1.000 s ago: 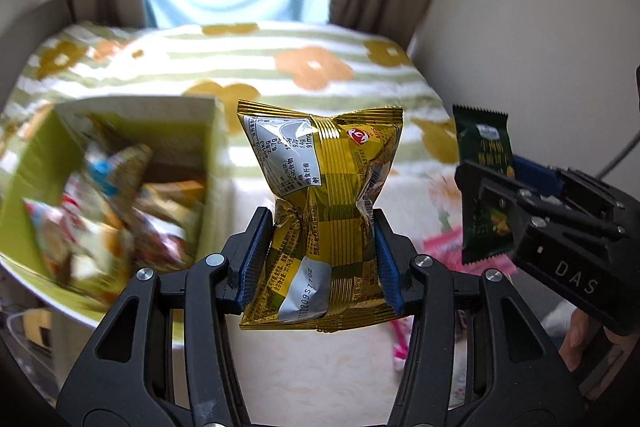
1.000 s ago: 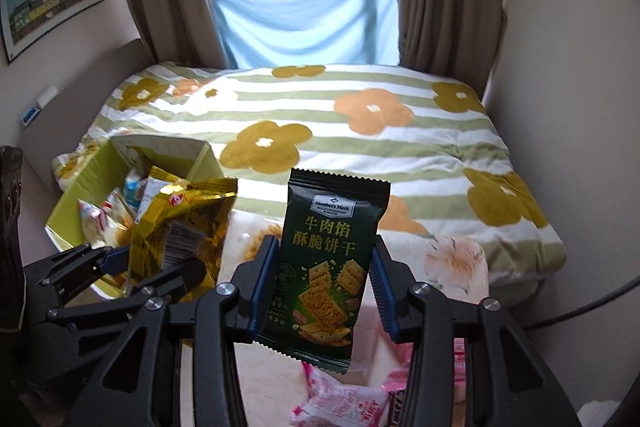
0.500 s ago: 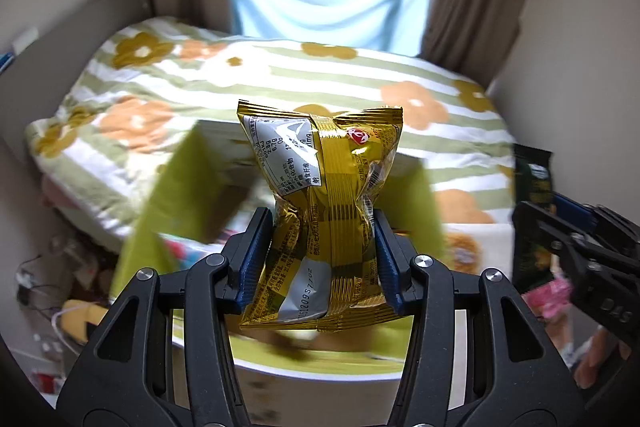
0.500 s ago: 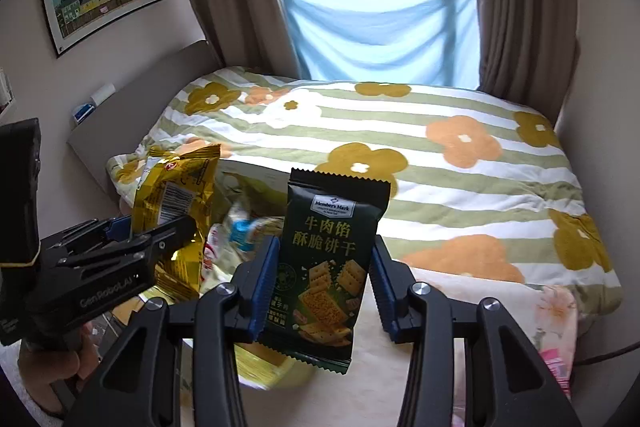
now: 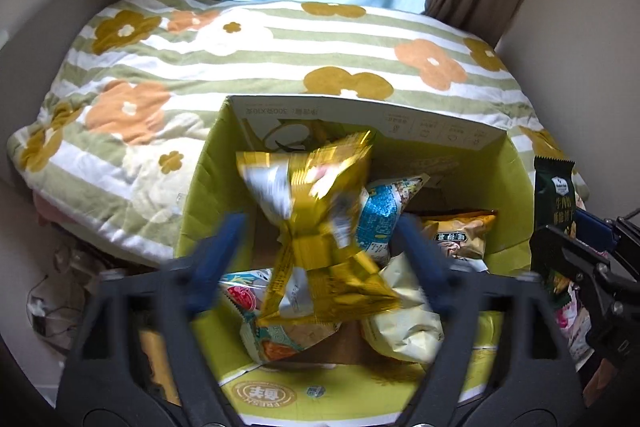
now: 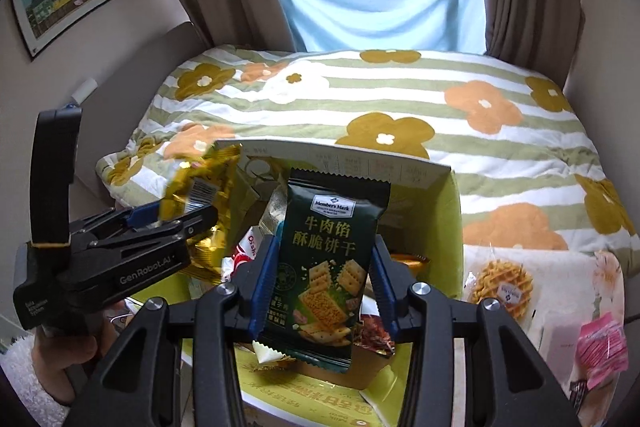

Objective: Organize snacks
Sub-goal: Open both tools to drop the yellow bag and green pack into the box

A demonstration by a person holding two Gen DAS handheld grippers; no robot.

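A gold snack bag hangs blurred between the spread blue pads of my left gripper, free of both, above the green cardboard box. It also shows in the right wrist view. My left gripper is open. My right gripper is shut on a dark green cracker packet, held upright over the box. The packet also shows at the right edge of the left wrist view.
The box holds several snack bags, among them a blue one and a pale yellow one. A waffle pack and a pink packet lie right of the box. The flowered bed lies behind.
My left gripper has opened and let go of the gold bag, which is tilting and dropping over the box. Both grippers have moved over the box.
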